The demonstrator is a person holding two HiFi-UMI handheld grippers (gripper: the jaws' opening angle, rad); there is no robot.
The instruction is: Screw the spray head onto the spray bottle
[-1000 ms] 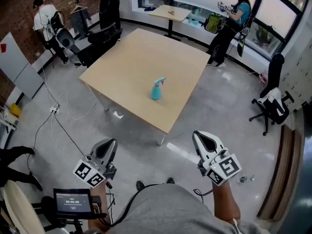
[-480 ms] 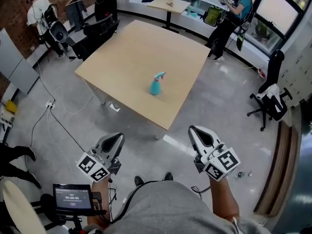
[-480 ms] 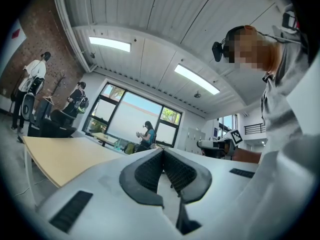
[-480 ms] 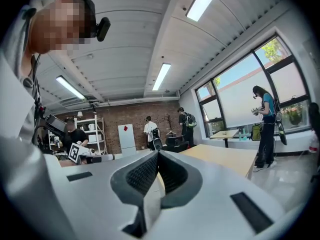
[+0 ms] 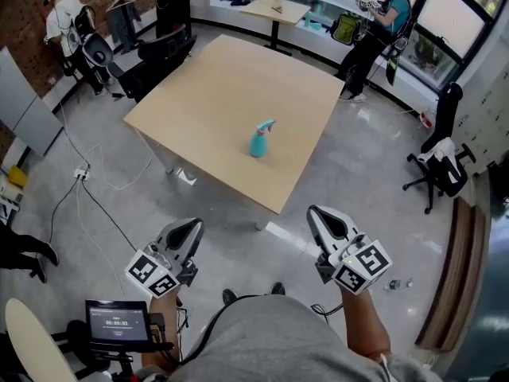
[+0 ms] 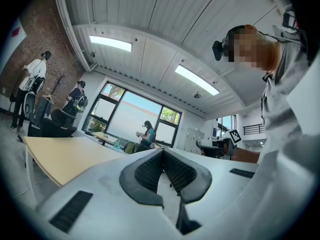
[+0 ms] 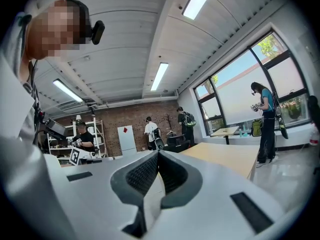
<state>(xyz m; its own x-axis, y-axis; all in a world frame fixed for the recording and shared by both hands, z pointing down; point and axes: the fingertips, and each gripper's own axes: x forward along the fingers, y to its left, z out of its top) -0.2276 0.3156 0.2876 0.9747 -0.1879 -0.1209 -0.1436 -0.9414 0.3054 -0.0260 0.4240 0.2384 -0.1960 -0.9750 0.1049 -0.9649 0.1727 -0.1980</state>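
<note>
Meanwhile, left claw [image 5: 189, 229] and right claw [image 5: 320, 217], ribbed pads [image 6: 147, 170] pinched together, hang well apart from the teal spray bottle [image 5: 258, 142].

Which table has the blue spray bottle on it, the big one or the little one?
The big table in the middle: the spray bottle stands upright on it. The little table farther back has no bottle.

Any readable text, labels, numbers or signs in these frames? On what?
Nothing reads cleanly.
Head view, small screen lower left: a row of digits like a timer, too small to read.
Cubes on left gripper and right gripper: square marker patterns, no text.
On spray bottle: no label visible.
On white panel, brick wall: red mark, no words.
</note>
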